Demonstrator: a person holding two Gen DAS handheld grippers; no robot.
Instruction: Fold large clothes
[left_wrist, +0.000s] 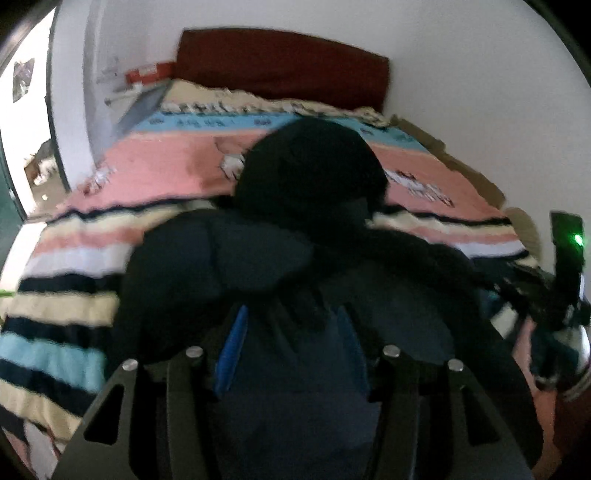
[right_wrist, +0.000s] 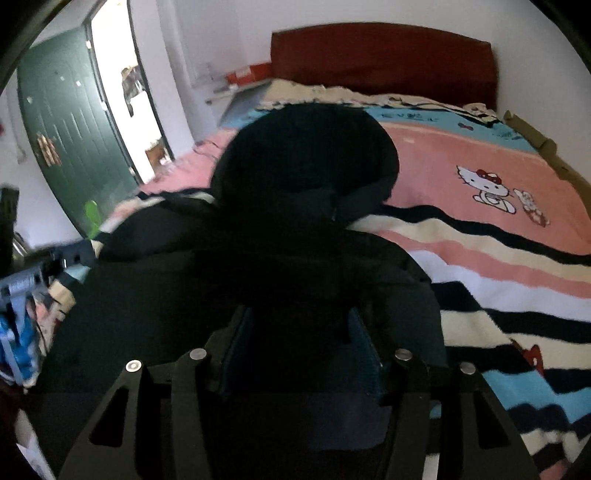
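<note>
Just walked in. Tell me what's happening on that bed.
A person with a handheld tool in each hand is folding a dark hooded jacket spread on a striped pink bedspread. The hood lies toward the red headboard. The left tool and right tool both sit low over the jacket's near end, jaws apart with dark fabric between the fingers. Whether either is actually pinching cloth is too dark to tell. In the left view, a sleeve trails toward the right tool.
</note>
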